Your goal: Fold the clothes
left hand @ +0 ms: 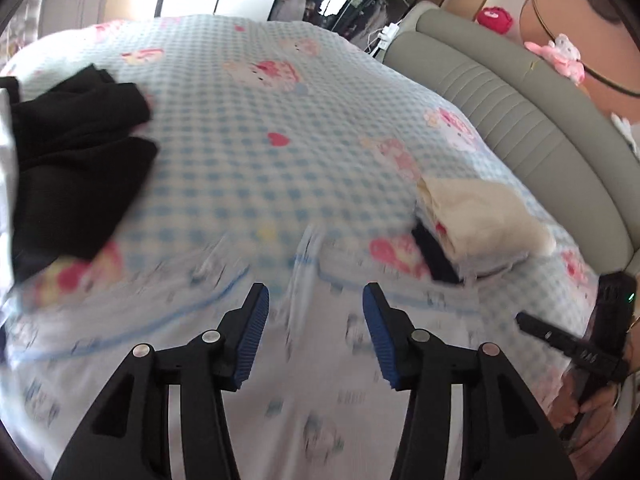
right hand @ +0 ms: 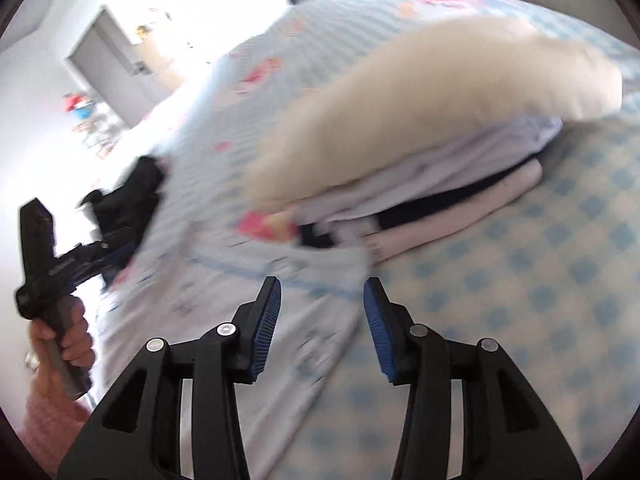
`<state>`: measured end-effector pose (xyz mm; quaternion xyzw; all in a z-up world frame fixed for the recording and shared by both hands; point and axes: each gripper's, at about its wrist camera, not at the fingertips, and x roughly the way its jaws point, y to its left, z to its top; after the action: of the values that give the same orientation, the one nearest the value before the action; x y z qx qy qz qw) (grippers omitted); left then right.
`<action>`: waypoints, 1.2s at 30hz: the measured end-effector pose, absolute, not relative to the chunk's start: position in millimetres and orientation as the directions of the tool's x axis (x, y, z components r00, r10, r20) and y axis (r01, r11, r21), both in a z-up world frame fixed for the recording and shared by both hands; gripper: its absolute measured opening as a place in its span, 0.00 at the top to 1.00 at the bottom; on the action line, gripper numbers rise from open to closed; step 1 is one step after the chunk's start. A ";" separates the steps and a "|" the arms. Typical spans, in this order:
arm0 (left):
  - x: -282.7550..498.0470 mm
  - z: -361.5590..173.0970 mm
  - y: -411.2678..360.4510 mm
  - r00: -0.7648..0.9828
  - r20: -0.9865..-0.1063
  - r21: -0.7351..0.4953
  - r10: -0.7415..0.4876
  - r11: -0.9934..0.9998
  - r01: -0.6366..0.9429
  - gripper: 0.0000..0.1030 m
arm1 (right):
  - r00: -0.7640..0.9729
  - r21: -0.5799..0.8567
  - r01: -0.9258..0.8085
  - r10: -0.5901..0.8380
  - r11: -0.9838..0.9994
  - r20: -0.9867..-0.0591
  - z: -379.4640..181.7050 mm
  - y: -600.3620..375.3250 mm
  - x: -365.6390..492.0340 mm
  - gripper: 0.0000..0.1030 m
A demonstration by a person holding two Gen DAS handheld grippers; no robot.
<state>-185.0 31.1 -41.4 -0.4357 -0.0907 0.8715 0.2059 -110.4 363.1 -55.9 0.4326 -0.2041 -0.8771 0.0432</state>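
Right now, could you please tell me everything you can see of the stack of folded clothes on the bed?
The stack of folded clothes lies on the blue-checked bedspread, near the grey padded headboard. A cream, fluffy-looking piece is on top, then pale lilac-white layers, a dark navy or black one, and a pinkish-white rolled edge at the bottom. The stack looks neat but is blurred. The pale printed garment reaches its near edge; neither gripper touches it.
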 end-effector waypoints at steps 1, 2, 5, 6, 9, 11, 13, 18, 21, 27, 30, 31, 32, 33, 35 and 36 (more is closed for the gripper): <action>-167.8 -42.6 27.3 -0.542 -0.727 -0.319 0.423 -0.906 -0.280 0.58 | -0.623 0.396 -0.067 -0.271 -0.916 -0.734 -50.4 351.5 -98.3 0.56; -148.5 -45.7 24.8 -0.542 -0.730 -0.312 0.415 -0.909 -0.277 0.62 | -0.613 0.405 -0.039 -0.298 -0.913 -0.731 -48.8 340.0 -89.9 0.56; -96.0 -58.1 16.4 -0.529 -0.752 -0.289 0.393 -0.918 -0.272 0.67 | -0.569 0.449 0.048 -0.394 -0.892 -0.721 -55.5 299.5 -67.2 0.56; -81.9 -64.3 19.8 -0.516 -0.762 -0.285 0.392 -0.918 -0.276 0.67 | -0.548 0.461 0.061 -0.416 -0.885 -0.726 -63.2 287.0 -59.4 0.56; -45.5 -88.1 22.6 -0.448 -0.796 -0.313 0.407 -0.910 -0.272 0.67 | -0.468 0.481 0.079 -0.458 -0.873 -0.756 -94.8 253.1 -34.1 0.56; -30.3 -106.3 19.8 -0.414 -0.831 -0.295 0.371 -0.926 -0.237 0.67 | -0.423 0.482 0.088 -0.471 -0.872 -0.774 -111.9 232.2 -18.0 0.56; -20.0 -117.8 17.9 -0.383 -0.861 -0.266 0.336 -0.938 -0.224 0.67 | -0.393 0.464 0.075 -0.454 -0.883 -0.800 -127.1 221.3 -4.2 0.56; -1.0 -100.4 5.9 -0.383 -0.854 -0.272 0.351 -0.931 -0.245 0.67 | -0.362 0.368 0.049 -0.360 -0.928 -0.860 -132.5 213.6 15.5 0.61; 8.0 -99.3 -5.9 -0.363 -0.832 -0.356 0.418 -0.906 -0.229 0.66 | -0.363 0.323 0.076 -0.328 -0.943 -0.872 -120.7 207.8 25.5 0.59; 16.1 -97.2 0.9 -0.412 -0.808 -0.354 0.421 -0.906 -0.231 0.65 | -0.408 0.309 0.185 -0.359 -0.933 -0.840 -97.0 184.3 36.0 0.55; 13.9 -107.2 14.9 -0.367 -0.868 -0.242 0.334 -0.931 -0.273 0.65 | -0.375 0.285 0.233 -0.356 -0.930 -0.856 -105.6 169.4 34.2 0.54; 13.0 -112.7 17.7 -0.339 -0.893 -0.206 0.298 -0.937 -0.280 0.64 | -0.351 0.280 0.240 -0.352 -0.930 -0.868 -112.9 163.5 32.0 0.54; 12.9 -113.3 17.1 -0.328 -0.897 -0.207 0.295 -0.938 -0.278 0.64 | -0.321 0.264 0.233 -0.330 -0.936 -0.887 -121.7 160.4 30.5 0.54; 12.9 -113.7 16.3 -0.319 -0.901 -0.210 0.295 -0.938 -0.276 0.63 | -0.308 0.251 0.220 -0.312 -0.942 -0.899 -128.3 161.1 31.2 0.54; 14.7 -109.8 12.4 -0.315 -0.897 -0.229 0.310 -0.936 -0.269 0.63 | -0.300 0.264 0.192 -0.313 -0.945 -0.901 -133.1 168.5 33.9 0.54; 15.8 -107.6 10.4 -0.312 -0.894 -0.241 0.320 -0.933 -0.266 0.63 | -0.297 0.269 0.186 -0.315 -0.945 -0.901 -132.0 172.4 34.9 0.54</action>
<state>15.8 10.4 -107.6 -0.5577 -0.0244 0.8097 0.1809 34.9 172.4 -132.0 0.5719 -0.0562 -0.8034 0.1559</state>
